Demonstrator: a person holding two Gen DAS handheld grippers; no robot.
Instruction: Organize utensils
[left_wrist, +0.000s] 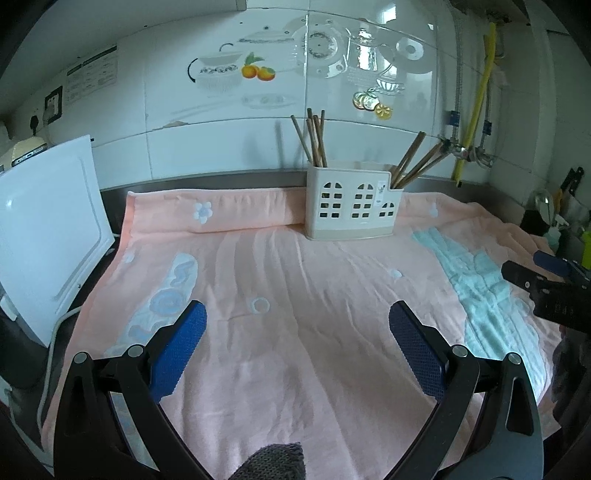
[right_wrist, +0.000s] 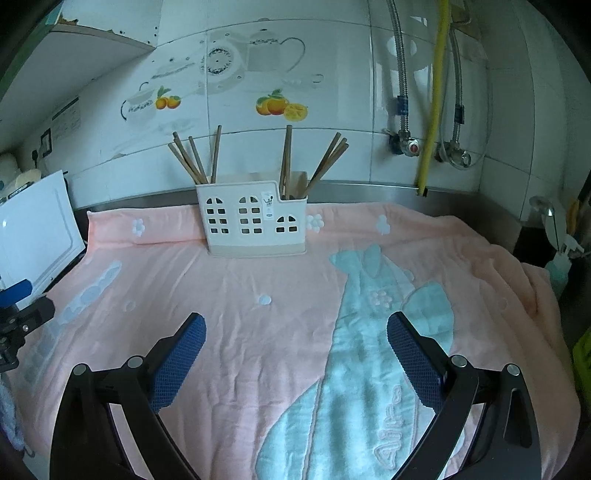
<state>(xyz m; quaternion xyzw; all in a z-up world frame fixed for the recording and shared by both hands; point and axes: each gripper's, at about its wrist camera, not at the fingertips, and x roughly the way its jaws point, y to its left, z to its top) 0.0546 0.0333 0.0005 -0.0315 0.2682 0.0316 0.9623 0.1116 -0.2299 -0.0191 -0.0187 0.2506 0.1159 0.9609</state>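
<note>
1. Left gripper (left_wrist: 297, 325): jaws spread wide, nothing between them; blue pads hang over the towel at the near edge of the worktop.
2. Right gripper (right_wrist: 295, 328): jaws likewise spread and empty, above the towel's pale blue fish motif.
3. Pink towel (left_wrist: 295, 266): covers the worktop; no loose utensil shows on it in either view.
4. Utensil holder (right_wrist: 255, 221): white, with window-shaped cutouts, upright at the far edge of the towel against the tiled wall (right_wrist: 332, 74). It lies straight ahead of both grippers and well apart from each: slightly right of centre from the left wrist, slightly left of centre from the right wrist. Neither is plainly nearer.
5. Chopsticks, left compartment (right_wrist: 195, 158): wooden, near upright, fanned, tips leaning left.
6. Chopsticks, right compartment (right_wrist: 325, 162): most lean right; one stands almost vertical. Long axes run upward, so any pick would likely come from above the rim.
7. White board (left_wrist: 48, 236): propped at the left edge.
</note>
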